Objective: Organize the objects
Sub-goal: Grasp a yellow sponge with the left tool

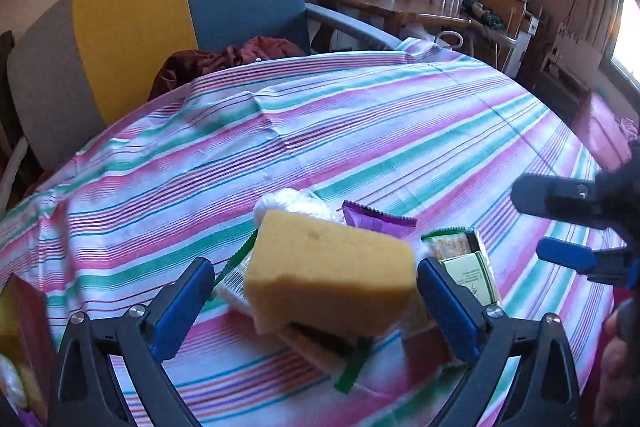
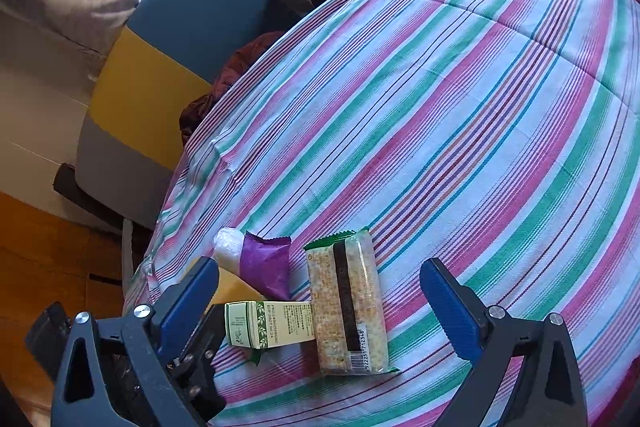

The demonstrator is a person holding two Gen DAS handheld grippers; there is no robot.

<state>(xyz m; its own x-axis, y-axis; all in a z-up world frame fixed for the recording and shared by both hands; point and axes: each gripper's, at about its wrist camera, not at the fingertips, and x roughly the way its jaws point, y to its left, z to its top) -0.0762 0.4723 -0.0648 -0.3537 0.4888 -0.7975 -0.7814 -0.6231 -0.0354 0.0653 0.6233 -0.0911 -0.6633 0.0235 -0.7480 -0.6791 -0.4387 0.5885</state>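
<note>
A yellow sponge (image 1: 328,271) lies tilted on a cracker pack (image 1: 320,347) on the striped tablecloth (image 1: 360,131). My left gripper (image 1: 316,301) is open around the sponge without touching it. Behind it lie a white plastic-wrapped item (image 1: 288,205), a purple wrapper (image 1: 372,219), a second cracker pack (image 1: 452,245) and a small green-white box (image 1: 472,277). My right gripper (image 2: 320,299) is open above the cracker pack (image 2: 348,303), the box (image 2: 268,323) and the purple wrapper (image 2: 266,263). It also shows open at the right edge of the left wrist view (image 1: 560,227).
A yellow, blue and grey chair (image 1: 160,27) with a dark red cloth (image 1: 224,61) stands behind the table. A red and yellow box (image 1: 20,347) sits at the near left. A wooden desk (image 1: 380,3) with boxes is at the back.
</note>
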